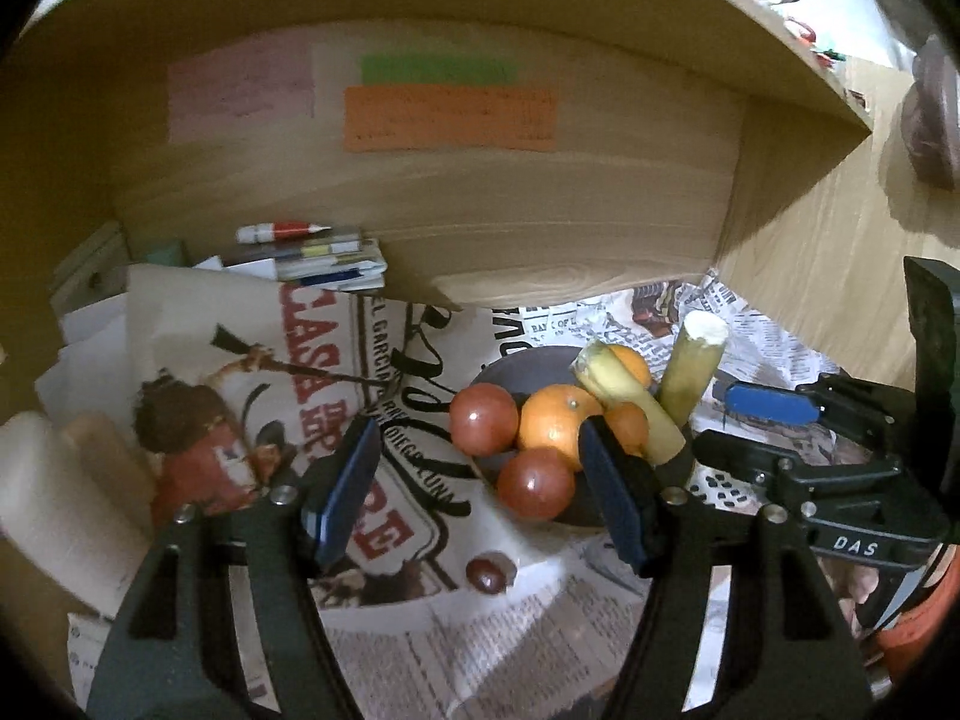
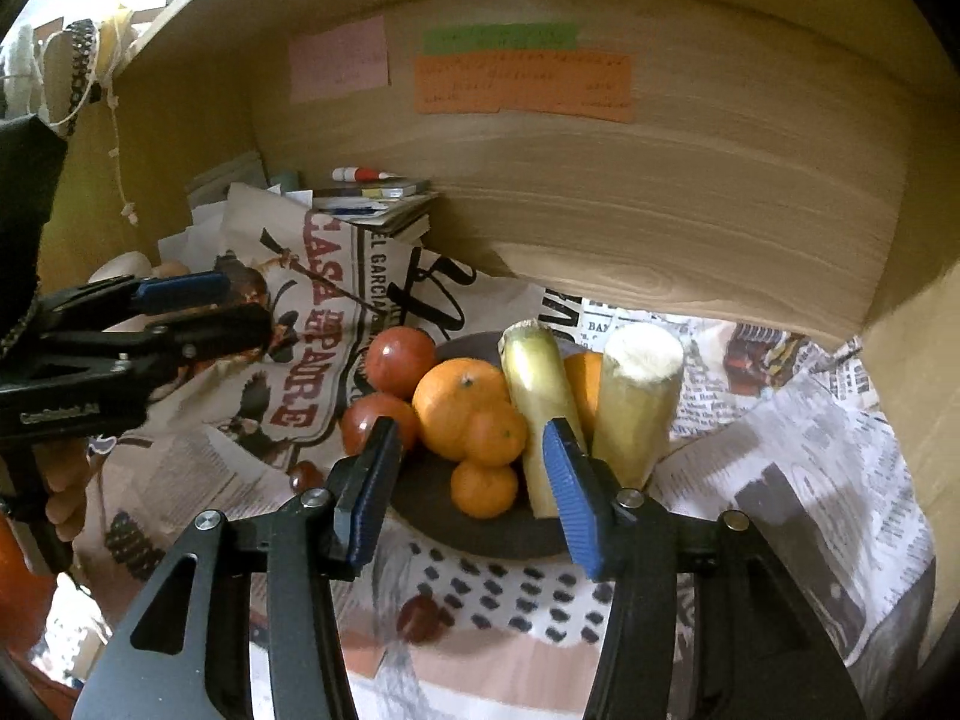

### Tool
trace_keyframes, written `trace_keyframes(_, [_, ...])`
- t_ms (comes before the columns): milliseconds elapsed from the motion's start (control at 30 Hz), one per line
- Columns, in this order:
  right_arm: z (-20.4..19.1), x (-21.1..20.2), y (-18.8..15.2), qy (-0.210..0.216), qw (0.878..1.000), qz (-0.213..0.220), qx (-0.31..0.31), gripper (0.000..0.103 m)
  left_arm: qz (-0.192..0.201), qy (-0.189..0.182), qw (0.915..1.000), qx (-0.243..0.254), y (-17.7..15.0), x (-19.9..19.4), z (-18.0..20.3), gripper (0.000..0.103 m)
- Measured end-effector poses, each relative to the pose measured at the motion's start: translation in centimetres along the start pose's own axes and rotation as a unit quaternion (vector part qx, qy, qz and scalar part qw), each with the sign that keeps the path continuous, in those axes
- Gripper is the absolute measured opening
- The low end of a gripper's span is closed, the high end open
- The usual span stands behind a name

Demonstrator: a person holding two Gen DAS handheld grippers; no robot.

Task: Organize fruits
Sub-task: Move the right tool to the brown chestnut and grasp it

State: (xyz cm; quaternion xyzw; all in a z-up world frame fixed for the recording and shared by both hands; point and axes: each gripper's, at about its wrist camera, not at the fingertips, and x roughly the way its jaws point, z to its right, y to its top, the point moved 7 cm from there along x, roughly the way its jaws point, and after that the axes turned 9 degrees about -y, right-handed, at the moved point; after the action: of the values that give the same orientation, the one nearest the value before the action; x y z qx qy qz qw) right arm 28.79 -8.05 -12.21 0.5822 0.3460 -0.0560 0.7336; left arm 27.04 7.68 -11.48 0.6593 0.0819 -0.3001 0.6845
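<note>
Plate (image 2: pixel 480 531) pretty much loaded: tomatoes, oranges, two stalks. Small dark fruit (image 1: pixel 491 572) stray on newspaper, near left. Left claw (image 1: pixel 480 498), right claw (image 2: pixel 474 495) both released, empty.

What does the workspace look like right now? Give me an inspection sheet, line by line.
Surface: newspaper sheets cover the desk under a wooden shelf.
Job's things: dark plate holds two red fruits, several oranges and two pale cut stalks leaning on the pile.
Clutter: two small dark red fruits lie loose on the paper off the plate; stack of booklets with a tube on top at the back; pale rolls at the left.
Grippers: left gripper and right gripper, jaws open, nothing between them.
Cables: nothing seen.
Surroundings: sticky notes on the wooden back panel.
</note>
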Motion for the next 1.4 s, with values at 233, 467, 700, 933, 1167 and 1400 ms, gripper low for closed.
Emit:
trace_keyframes(233, [-0.3,-1.0,-1.9,0.003,1.000,-0.009,0.009,0.047,0.006,0.019,0.9998,-0.001,-2.2,-1.9,0.3,0.074])
trace_keyframes(467, [-1.0,-0.1,-5.1,0.015,0.999,-0.045,0.018,0.048,-0.015,0.027,0.9994,-0.017,-5.4,-1.9,0.0,0.075])
trace_keyframes(700, [-1.6,1.7,-8.0,0.028,0.995,-0.092,0.022,0.048,-0.051,0.022,0.9977,-0.038,-8.6,-0.8,-0.3,0.075])
trace_keyframes(933, [-1.7,3.1,-8.9,0.035,0.993,-0.112,0.019,0.038,-0.076,0.021,0.9959,-0.044,-10.1,0.5,-0.6,0.075])
trace_keyframes(1167, [-1.6,2.9,-8.8,0.041,0.994,-0.104,0.019,0.017,-0.099,0.011,0.9940,-0.043,-9.7,2.7,-1.0,0.064])
trace_keyframes(1400, [0.0,1.7,-7.9,0.040,0.995,-0.082,0.038,0.017,-0.133,-0.009,0.9899,-0.050,-9.1,5.8,-1.1,0.054])
